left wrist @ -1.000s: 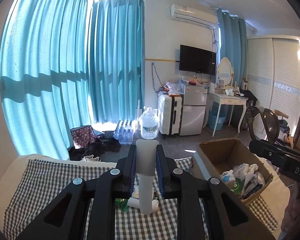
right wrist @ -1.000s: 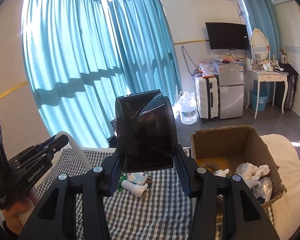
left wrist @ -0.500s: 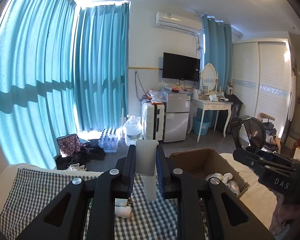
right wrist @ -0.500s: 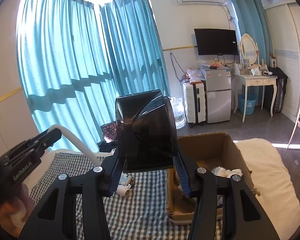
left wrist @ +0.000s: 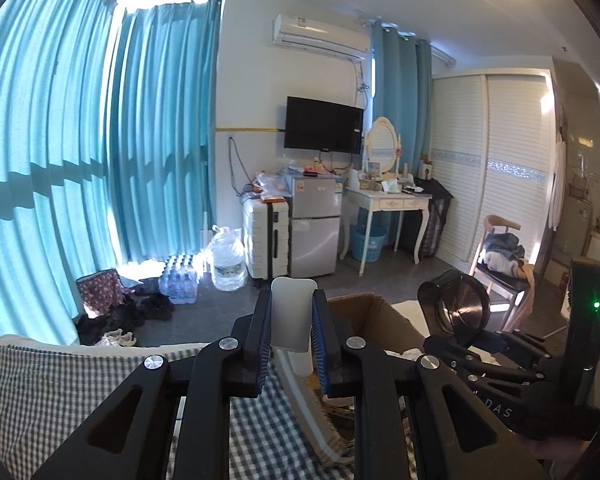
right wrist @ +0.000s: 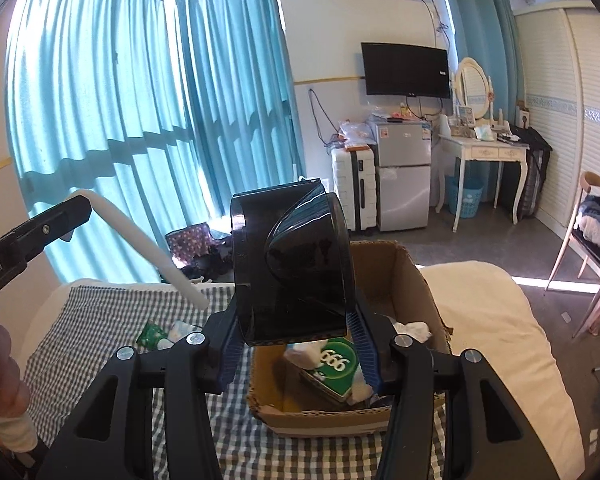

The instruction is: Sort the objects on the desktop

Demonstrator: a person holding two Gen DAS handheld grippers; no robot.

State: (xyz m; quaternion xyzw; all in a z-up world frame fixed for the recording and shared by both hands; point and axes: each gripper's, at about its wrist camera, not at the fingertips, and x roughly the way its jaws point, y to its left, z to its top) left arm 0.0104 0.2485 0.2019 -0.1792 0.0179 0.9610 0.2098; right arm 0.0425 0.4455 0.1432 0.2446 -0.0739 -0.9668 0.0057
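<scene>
Both are loaded: the left hand-held gripper (left wrist: 291, 322) is clamped on a curved white plastic strip (left wrist: 292, 314), and the right hand-held gripper (right wrist: 296, 320) pinches a glossy black curved plastic holder (right wrist: 290, 264) above the open brown cardboard box (right wrist: 410, 276), probably for dropping in. Only the right view shows the box's contents, including a green packet (right wrist: 338, 364).

The right claw (right wrist: 294, 344), matt black plastic with ribbed blue pads, clamps a glossy, smooth black plastic holder (right wrist: 290, 264). The left claw (left wrist: 292, 338) clamps a smooth, matt white plastic strip (left wrist: 293, 316). Rough brown cardboard box (right wrist: 414, 280); woven gingham cloth (right wrist: 100, 320).
</scene>
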